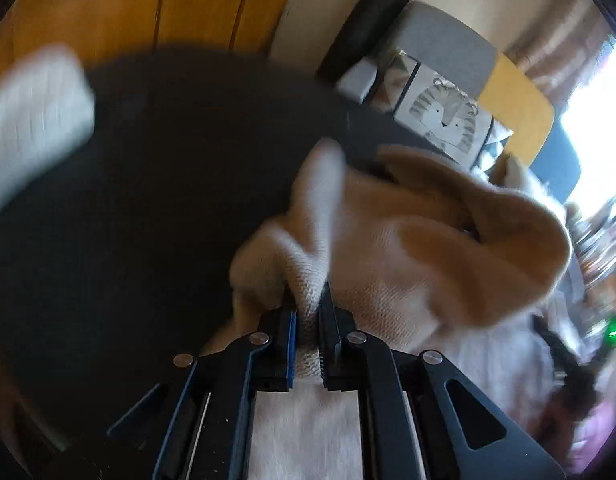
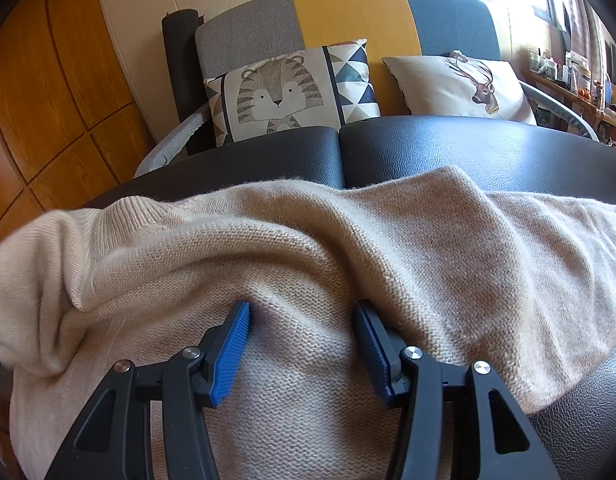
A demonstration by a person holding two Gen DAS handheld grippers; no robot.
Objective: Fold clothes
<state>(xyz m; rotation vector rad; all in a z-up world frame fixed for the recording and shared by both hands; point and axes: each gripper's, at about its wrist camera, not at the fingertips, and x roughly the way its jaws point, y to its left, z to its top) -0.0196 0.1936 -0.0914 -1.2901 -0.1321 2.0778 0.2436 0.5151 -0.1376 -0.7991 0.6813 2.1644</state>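
A beige knit sweater (image 2: 308, 256) lies in thick folds across the black leather surface (image 2: 467, 148). My right gripper (image 2: 304, 316) stands open, its blue pads (image 2: 230, 356) resting on the knit with the tips pushed under a raised fold. In the left wrist view, which is blurred, my left gripper (image 1: 309, 312) is shut on a bunched part of the sweater (image 1: 419, 240), which trails off to the right over the dark surface (image 1: 148, 200). A pale blurred part of cloth (image 1: 32, 120) shows at the upper left.
Behind the leather surface stands a grey, yellow and blue sofa (image 2: 347, 12) with a tiger cushion (image 2: 280, 92) and a deer cushion (image 2: 463, 84). A dark roll (image 2: 182, 64) leans by the orange wood cabinet (image 2: 48, 92). Cluttered shelves (image 2: 579, 76) sit at the right.
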